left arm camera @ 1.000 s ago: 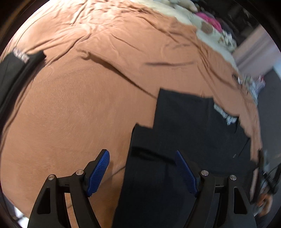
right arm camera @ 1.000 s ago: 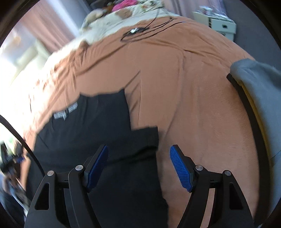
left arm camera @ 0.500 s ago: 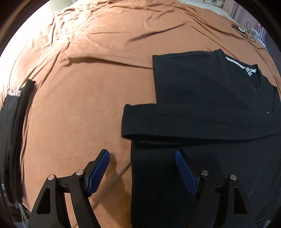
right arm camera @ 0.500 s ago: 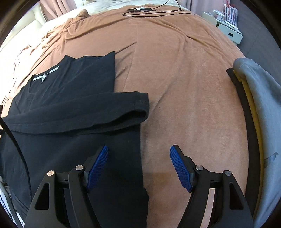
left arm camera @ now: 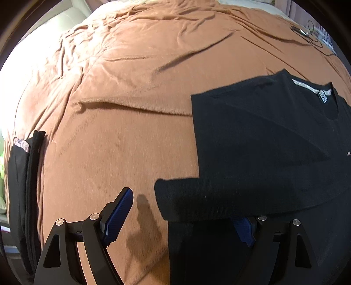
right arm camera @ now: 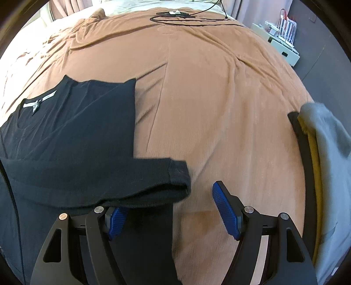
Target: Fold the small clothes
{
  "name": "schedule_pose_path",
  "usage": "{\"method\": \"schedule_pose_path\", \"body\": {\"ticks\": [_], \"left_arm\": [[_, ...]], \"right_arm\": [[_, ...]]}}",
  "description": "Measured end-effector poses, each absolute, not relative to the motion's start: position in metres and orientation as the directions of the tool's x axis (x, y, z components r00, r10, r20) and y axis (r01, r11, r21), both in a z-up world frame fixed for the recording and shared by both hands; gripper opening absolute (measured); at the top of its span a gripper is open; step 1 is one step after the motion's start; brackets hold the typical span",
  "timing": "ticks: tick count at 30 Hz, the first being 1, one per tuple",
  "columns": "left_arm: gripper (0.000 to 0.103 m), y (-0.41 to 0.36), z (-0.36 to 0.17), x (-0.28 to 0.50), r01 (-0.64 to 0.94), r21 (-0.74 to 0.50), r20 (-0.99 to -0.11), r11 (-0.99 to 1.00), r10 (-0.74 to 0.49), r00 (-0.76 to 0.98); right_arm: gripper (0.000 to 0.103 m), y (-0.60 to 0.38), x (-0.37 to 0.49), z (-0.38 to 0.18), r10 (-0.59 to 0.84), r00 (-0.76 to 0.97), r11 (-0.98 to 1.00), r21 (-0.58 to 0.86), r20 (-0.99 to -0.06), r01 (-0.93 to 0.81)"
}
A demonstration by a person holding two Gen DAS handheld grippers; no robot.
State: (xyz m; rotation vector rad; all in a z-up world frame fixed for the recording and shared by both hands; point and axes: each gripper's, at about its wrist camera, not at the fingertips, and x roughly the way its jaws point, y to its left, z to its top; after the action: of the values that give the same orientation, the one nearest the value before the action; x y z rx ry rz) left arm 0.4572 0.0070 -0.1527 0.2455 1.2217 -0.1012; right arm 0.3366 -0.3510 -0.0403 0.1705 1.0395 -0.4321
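A black long-sleeved top [left arm camera: 263, 140] lies flat on the brown bedspread [left arm camera: 131, 98], neck label away from me, both sleeves folded across its middle. It also shows in the right wrist view [right arm camera: 72, 127]. My left gripper [left arm camera: 182, 219] is open, low over the top's left side edge; its right pad is under the left cuff [left arm camera: 175, 199]. My right gripper [right arm camera: 171, 214] is open, low over the top's right side edge; its left pad sits under the right cuff [right arm camera: 175, 175].
A folded dark stack [left arm camera: 22, 186] lies at the bed's left edge. A pile of grey, yellow and black clothes [right arm camera: 320, 171] lies on the right. A black cable [right arm camera: 188, 15] lies at the far end. A white cabinet [right arm camera: 283, 46] stands beside the bed.
Both grippers have dropped and moved forward, so the folded sleeve cuffs now overlap their inner pads. The jaws stay open. The top has not moved.
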Motion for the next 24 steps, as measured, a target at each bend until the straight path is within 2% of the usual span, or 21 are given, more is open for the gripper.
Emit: {"method": "schedule_pose_path", "body": {"ticks": [6, 9, 14, 18, 22, 24], "left_arm": [[0.086, 0.018, -0.146, 0.485, 0.171, 0.131, -0.93, 0.976, 0.062, 0.361], [0.082, 0.036, -0.134, 0.493, 0.134, 0.128, -0.919, 0.983, 0.067, 0.388], [0.082, 0.055, -0.111, 0.499, 0.08, 0.008, -0.898, 0.997, -0.028, 0.44], [0.082, 0.063, -0.103, 0.485, 0.095, -0.058, -0.883, 0.994, -0.096, 0.46], [0.07, 0.066, -0.11, 0.475, 0.118, -0.073, -0.889, 0.99, -0.118, 0.442], [0.069, 0.062, -0.12, 0.47, 0.122, -0.104, -0.894, 0.987, -0.146, 0.423]], "right_arm": [[0.072, -0.359, 0.364, -0.034, -0.291, 0.43, 0.894, -0.083, -0.855, 0.44], [0.071, -0.362, 0.376, -0.03, -0.299, 0.445, 0.89, -0.079, -0.844, 0.449], [0.071, -0.366, 0.388, -0.021, -0.31, 0.483, 0.878, -0.053, -0.819, 0.475], [0.071, -0.363, 0.385, -0.011, -0.302, 0.533, 0.881, -0.017, -0.791, 0.473], [0.071, -0.361, 0.371, -0.009, -0.281, 0.562, 0.889, 0.009, -0.778, 0.457], [0.072, -0.364, 0.366, -0.012, -0.271, 0.564, 0.89, 0.02, -0.78, 0.455]]}}
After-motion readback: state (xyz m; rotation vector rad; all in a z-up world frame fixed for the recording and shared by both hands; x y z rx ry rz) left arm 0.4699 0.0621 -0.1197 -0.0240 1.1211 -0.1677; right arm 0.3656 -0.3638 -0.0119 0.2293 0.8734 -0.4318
